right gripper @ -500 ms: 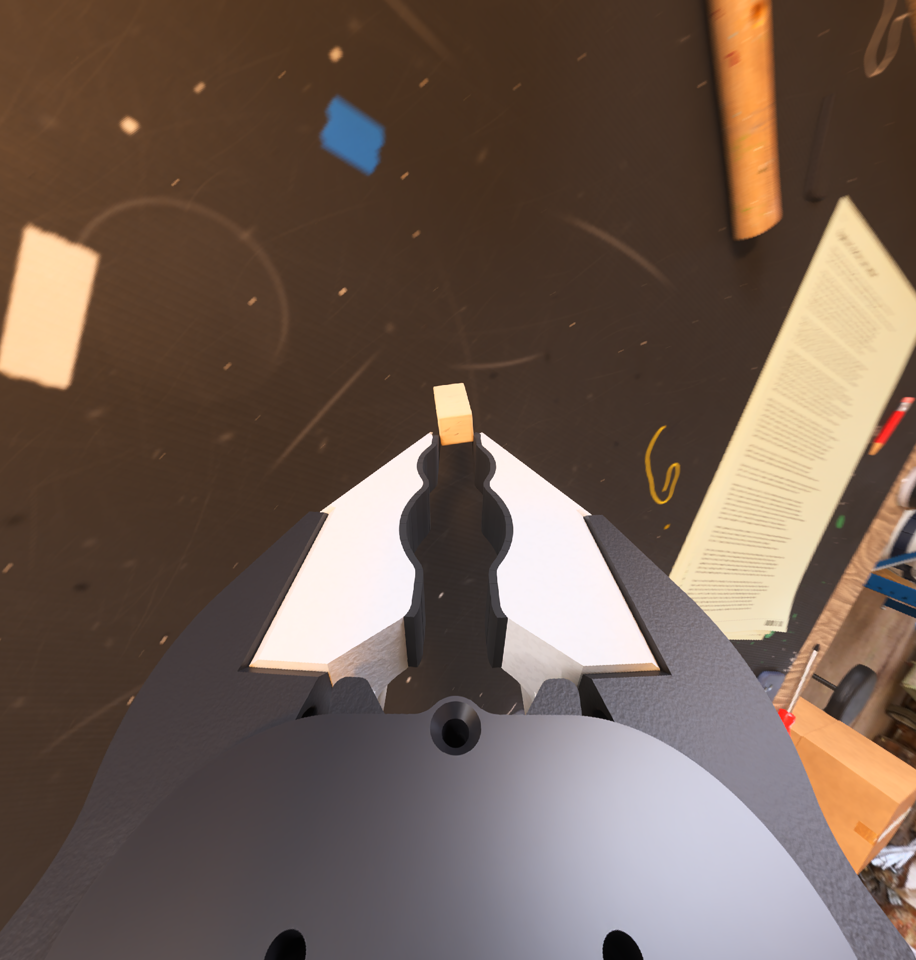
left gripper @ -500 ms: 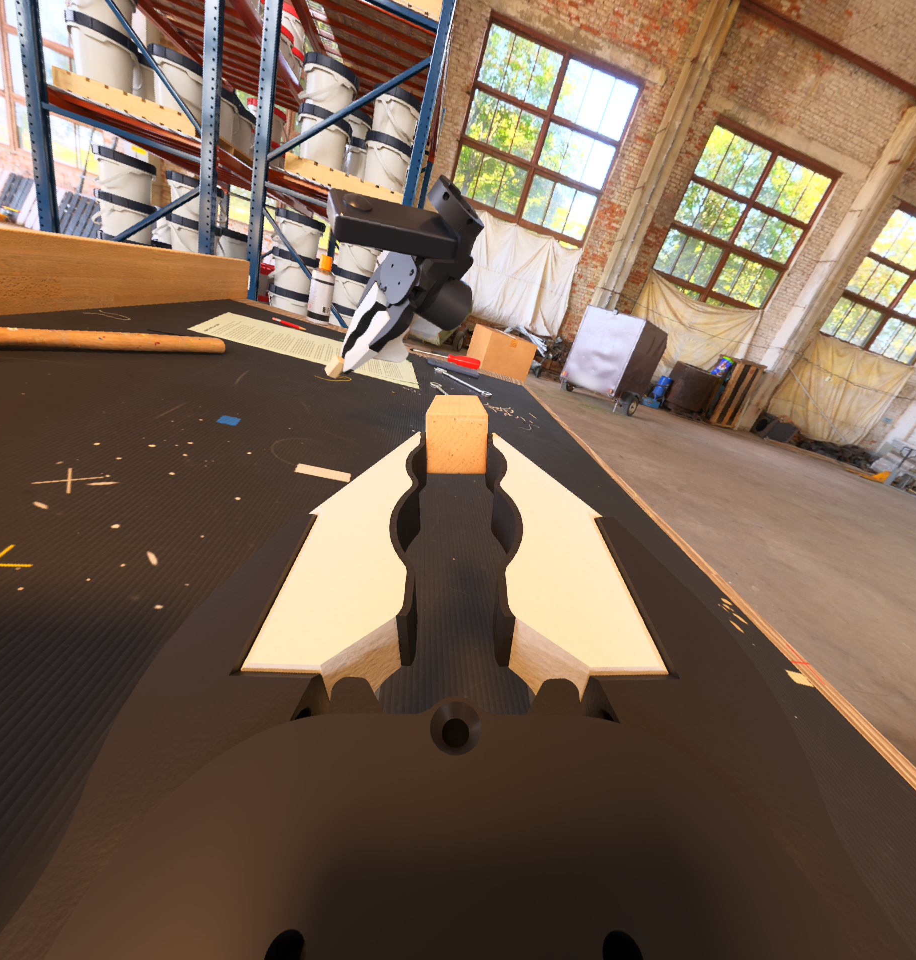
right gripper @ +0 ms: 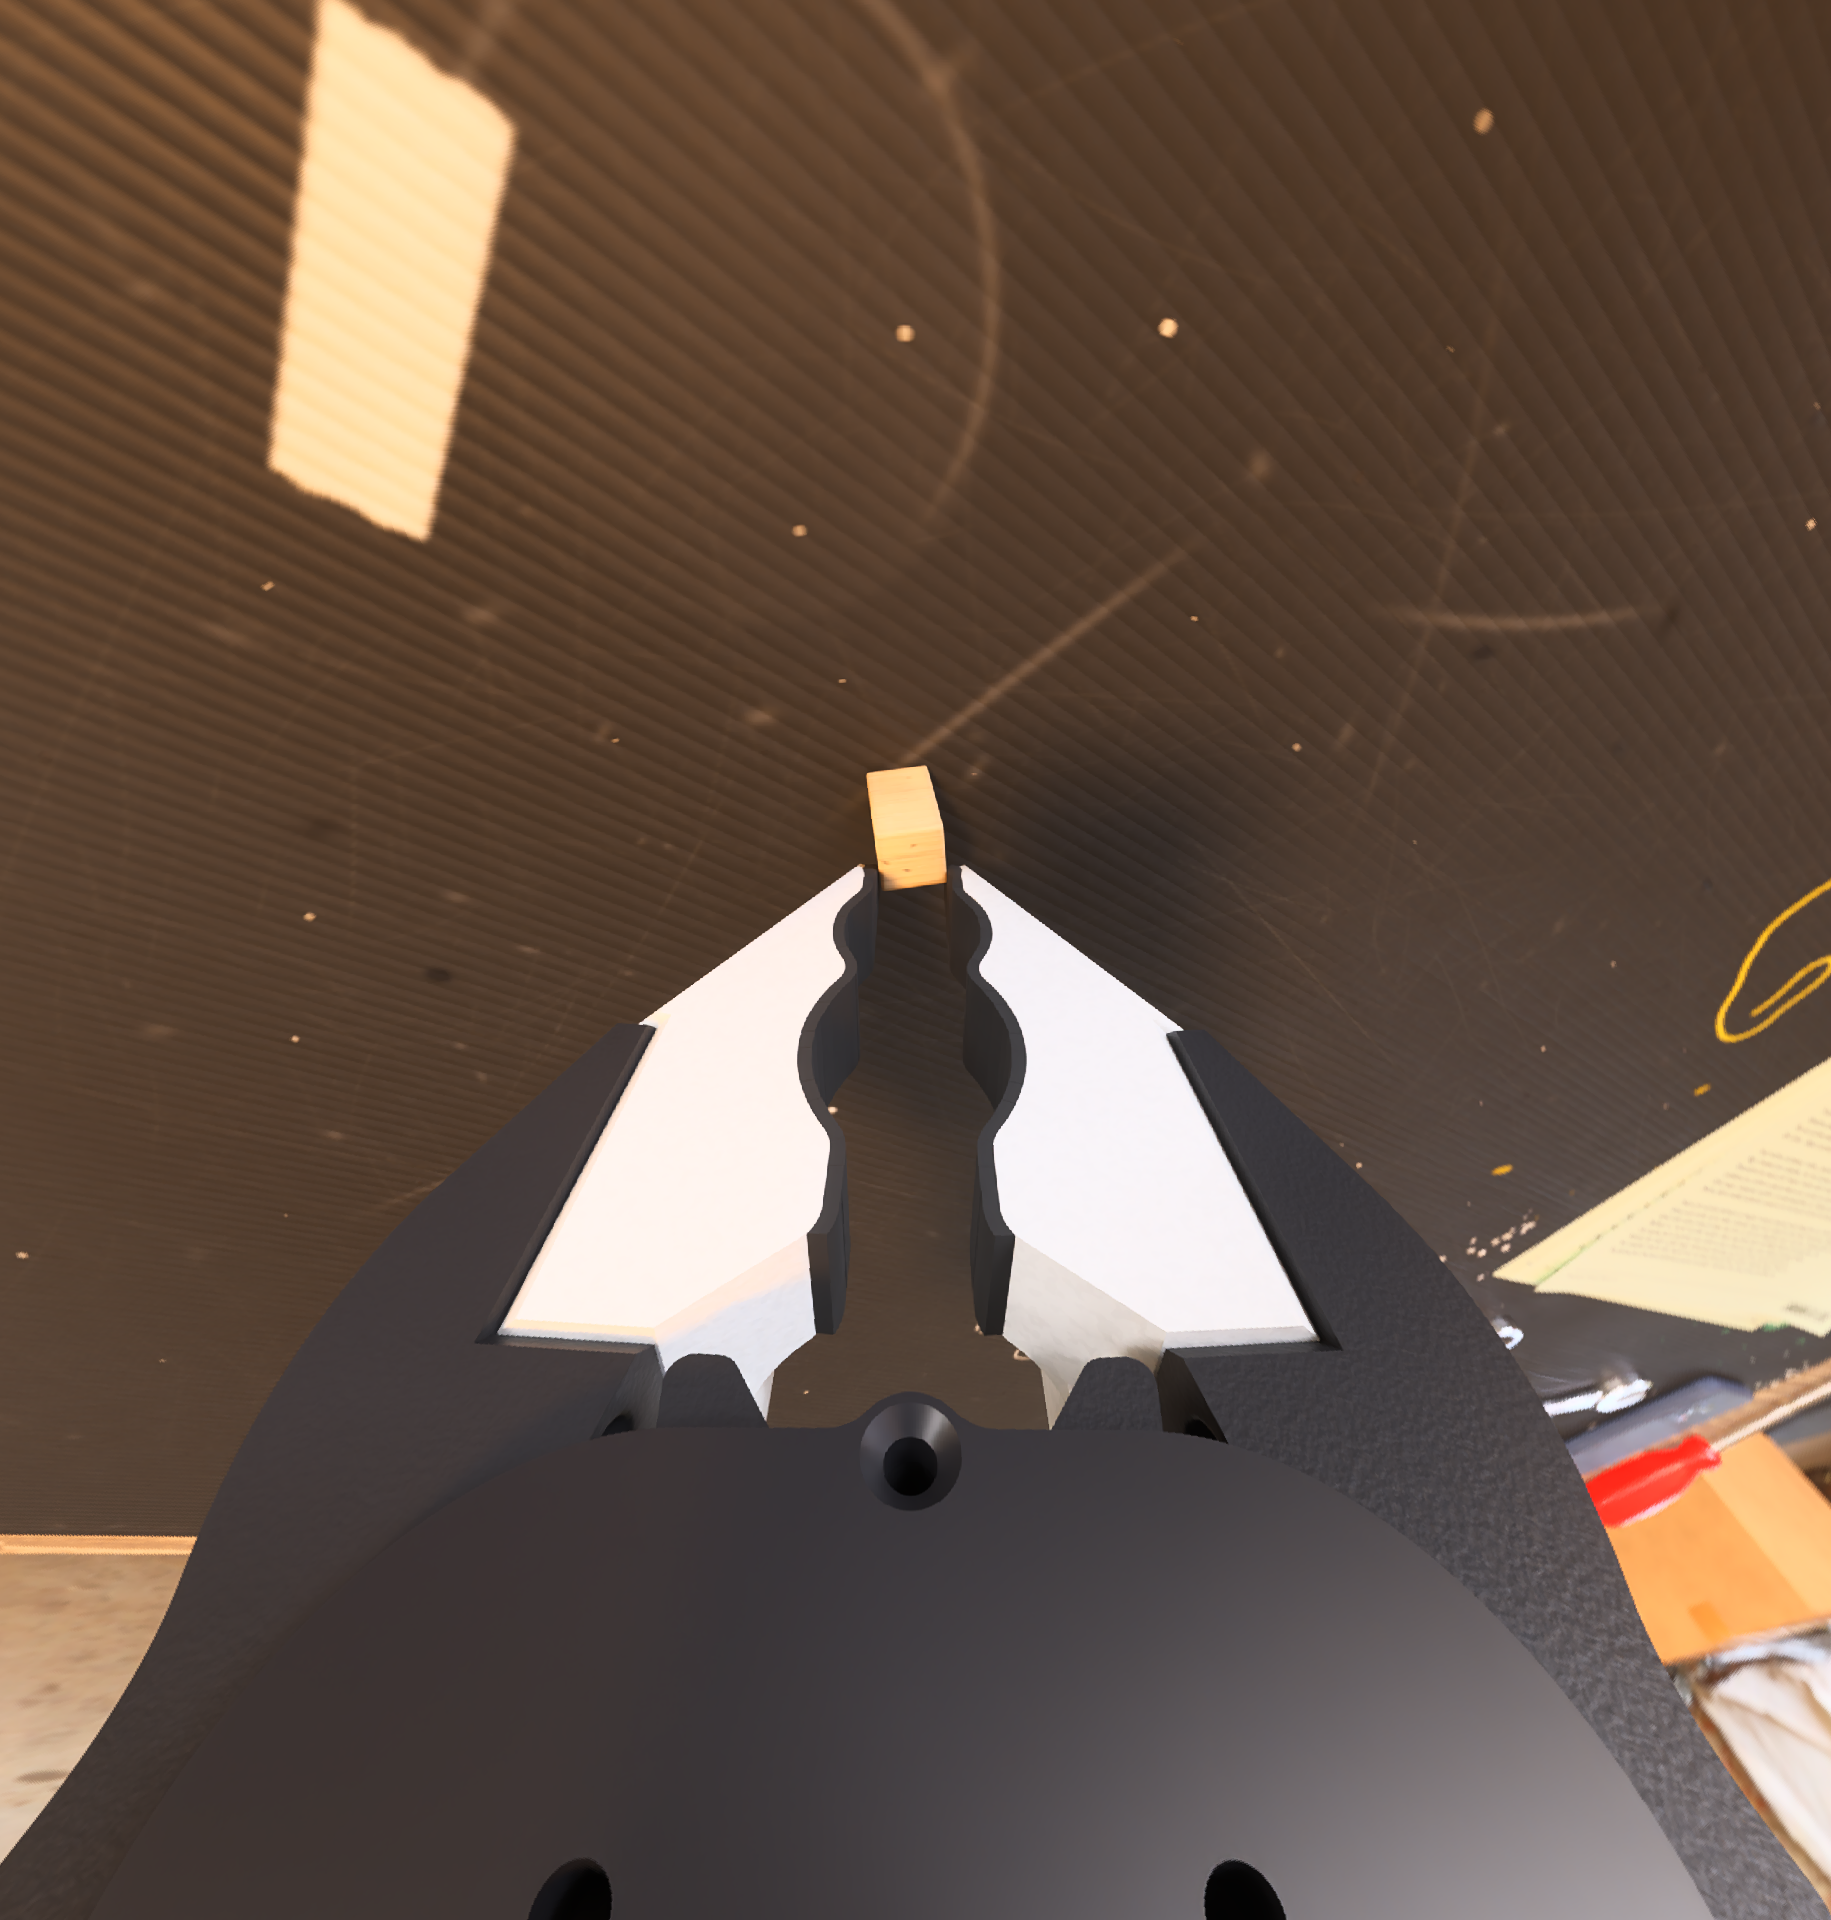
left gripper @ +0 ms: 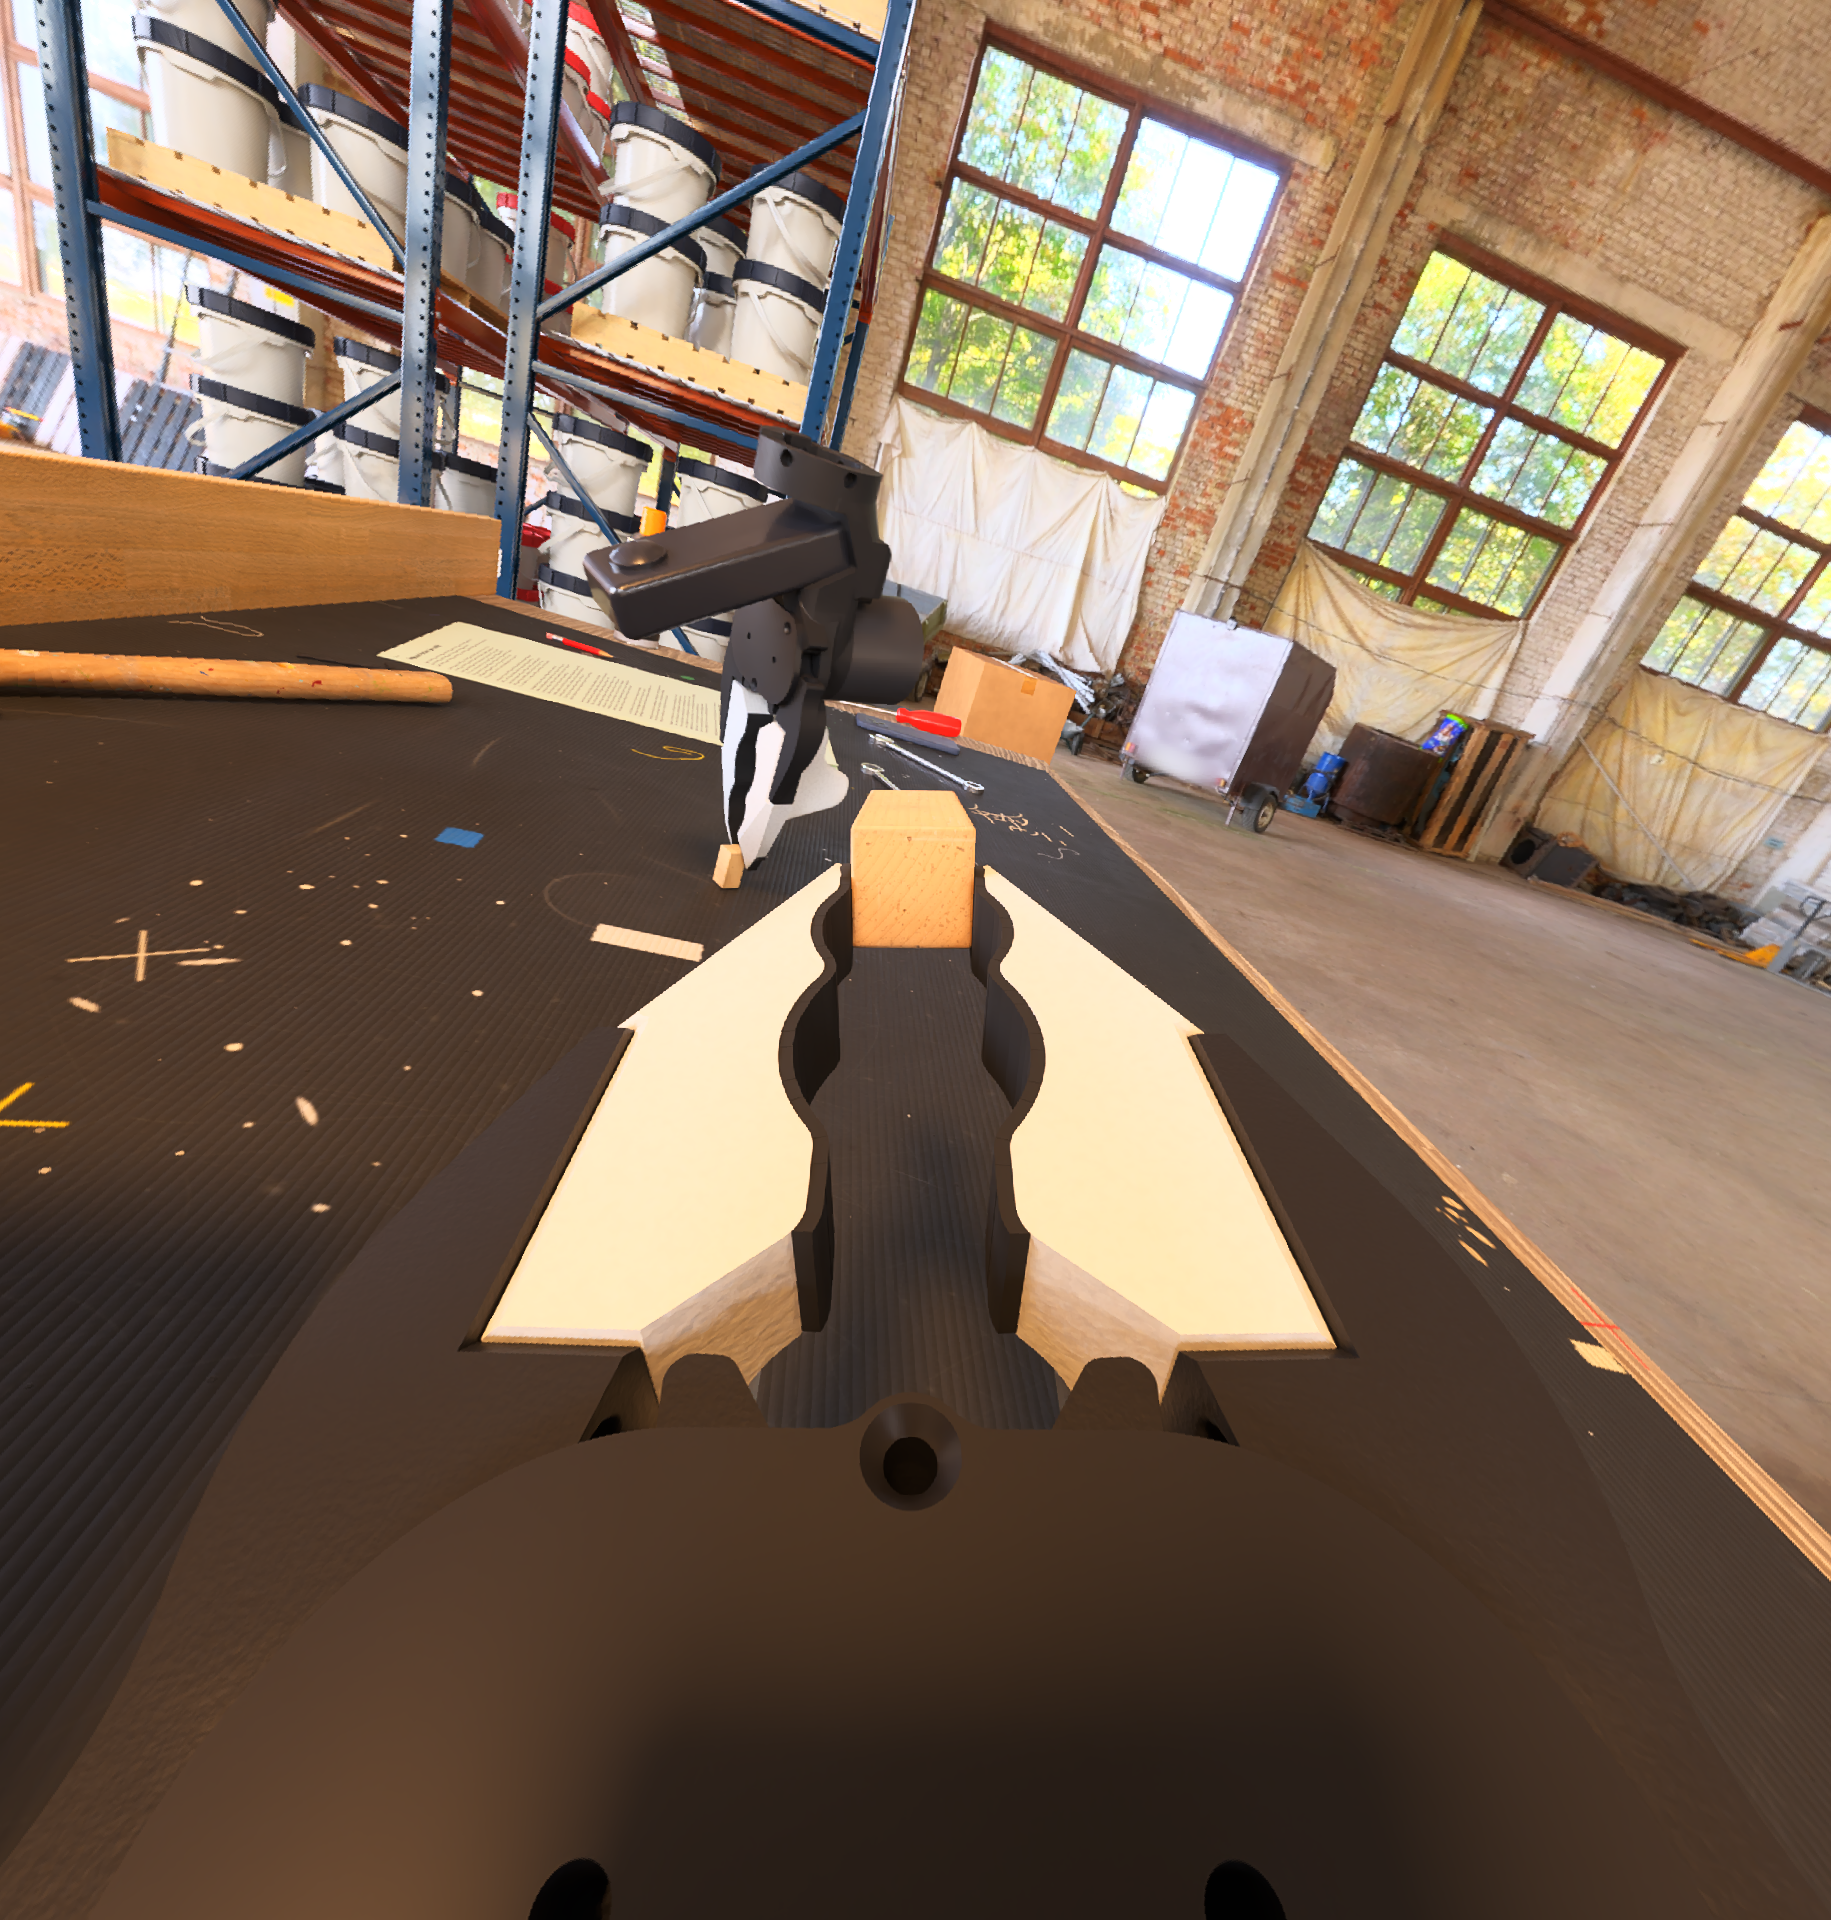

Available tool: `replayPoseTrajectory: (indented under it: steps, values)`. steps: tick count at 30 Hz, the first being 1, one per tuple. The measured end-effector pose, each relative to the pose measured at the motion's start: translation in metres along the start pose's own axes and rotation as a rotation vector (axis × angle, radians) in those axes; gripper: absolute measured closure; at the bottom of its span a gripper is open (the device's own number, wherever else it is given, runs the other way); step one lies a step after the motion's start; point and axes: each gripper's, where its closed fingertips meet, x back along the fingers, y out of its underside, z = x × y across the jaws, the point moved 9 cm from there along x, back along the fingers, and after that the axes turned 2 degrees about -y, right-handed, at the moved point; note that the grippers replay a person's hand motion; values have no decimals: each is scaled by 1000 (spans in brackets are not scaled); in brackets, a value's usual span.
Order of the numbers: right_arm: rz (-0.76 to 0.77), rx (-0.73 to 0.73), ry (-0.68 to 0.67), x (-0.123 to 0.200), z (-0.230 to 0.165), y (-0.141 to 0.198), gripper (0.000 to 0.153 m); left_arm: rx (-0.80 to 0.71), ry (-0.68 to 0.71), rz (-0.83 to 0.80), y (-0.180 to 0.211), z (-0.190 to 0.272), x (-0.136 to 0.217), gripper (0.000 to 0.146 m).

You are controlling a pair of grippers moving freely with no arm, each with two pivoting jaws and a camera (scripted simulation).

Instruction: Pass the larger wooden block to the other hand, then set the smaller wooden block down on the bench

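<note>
The larger wooden block [left gripper: 911, 883] is grasped by the left hand-held gripper [left gripper: 911, 904], clamped between the two fingertips, so that it stands out just past them, above the dark mat of the table [left gripper: 267, 1039]. This hand-held gripper is held low and nearly level over the table.

The smaller wooden block [right gripper: 904, 828] is seen at the very tips of the right hand-held gripper [right gripper: 906, 878]. In the right wrist view a thin gap is seen on the right side of the block, and it cannot be told with certainty whether the block is clenched or already let go. In the left wrist view the right hand-held gripper [left gripper: 755, 847] is pointed steeply down to the table, a little to the left of the larger block and farther away, and the smaller wooden block [left gripper: 728, 865] is seen at its tips, on the mat or very close to it; contact cannot be told for sure.

Near the smaller block, a pale strip of tape [right gripper: 391, 270] is found on the mat, and a small blue tape piece [left gripper: 460, 836] lies farther to the left. A yellow rubber band [right gripper: 1778, 966] and a printed paper sheet [left gripper: 568, 675] are placed farther away. A wooden handle [left gripper: 215, 681] lies at the far left, and a red-handled screwdriver [left gripper: 926, 719] lies near the far right edge of the table.
</note>
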Motion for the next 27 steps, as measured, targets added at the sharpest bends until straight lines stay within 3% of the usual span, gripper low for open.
replayPoseTrajectory:
  steps: [1, 2, 6, 14, 17, 20, 24, 27]
  values:
    - [-15, -17, 8, 0, 2, -1, 139, 0, 0, 0, 0, 0, 0, 125]
    - [-27, -29, 26, 0, 5, -2, 126, 1, 0, 0, 0, 0, 0, 125]
    - [-1, -68, 103, 12, 11, -1, 119, 0, -2, 2, -1, 0, 1, 125]
    - [141, -171, -20, 32, 21, 24, 101, -5, 4, -3, -1, 1, -1, 125]
    - [306, -221, -38, 57, 16, 36, 93, -12, 6, -3, -1, 2, -1, 125]
    - [596, -120, -60, 95, -16, 39, 84, -24, 13, -5, -1, 3, -2, 125]
    - [986, 199, -310, 136, -86, 30, 67, -59, 30, -2, -1, 7, -3, 125]
    - [1127, 411, -426, 145, -140, 18, 64, -95, 47, -2, -1, 11, -5, 125]
